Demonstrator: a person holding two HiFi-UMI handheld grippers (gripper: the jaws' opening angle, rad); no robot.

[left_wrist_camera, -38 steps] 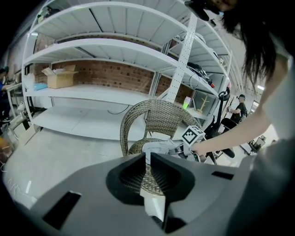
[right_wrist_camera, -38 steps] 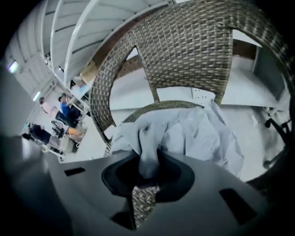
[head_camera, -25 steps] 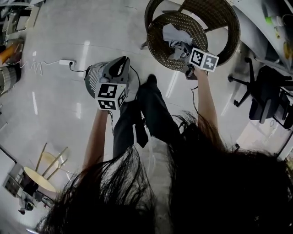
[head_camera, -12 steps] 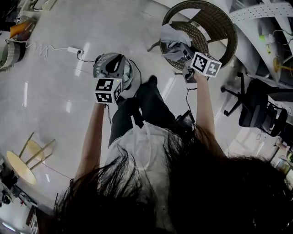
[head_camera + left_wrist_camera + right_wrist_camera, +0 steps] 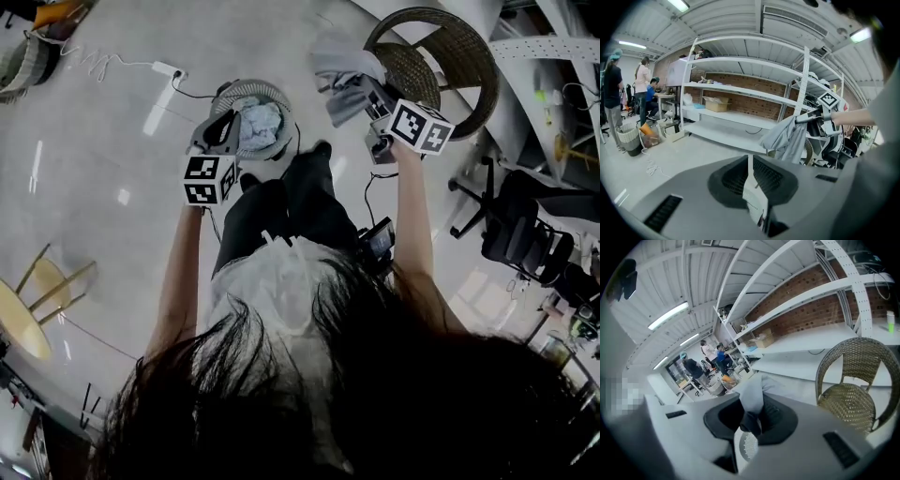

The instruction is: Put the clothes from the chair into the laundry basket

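The round laundry basket (image 5: 253, 117) stands on the floor with pale clothes in it. My left gripper (image 5: 228, 122) hovers at its left rim, jaws shut with nothing between them (image 5: 750, 164). My right gripper (image 5: 372, 94) is shut on a grey garment (image 5: 339, 75) that hangs in the air between the basket and the wicker chair (image 5: 441, 56). In the left gripper view the garment (image 5: 787, 138) dangles from the right gripper (image 5: 812, 117). In the right gripper view the cloth (image 5: 752, 399) is pinched in the jaws (image 5: 750, 423), and the chair's seat (image 5: 846, 404) is bare.
A power strip (image 5: 169, 67) with its cable lies on the floor beyond the basket. A wooden stool (image 5: 23, 314) stands at the lower left and a black office chair (image 5: 525, 225) at the right. White shelving (image 5: 740, 117) lines the brick wall. People stand far off (image 5: 611, 93).
My right gripper has lifted the grey garment off the chair seat and carried it left toward the basket. The left gripper has shifted from over the basket to its left rim.
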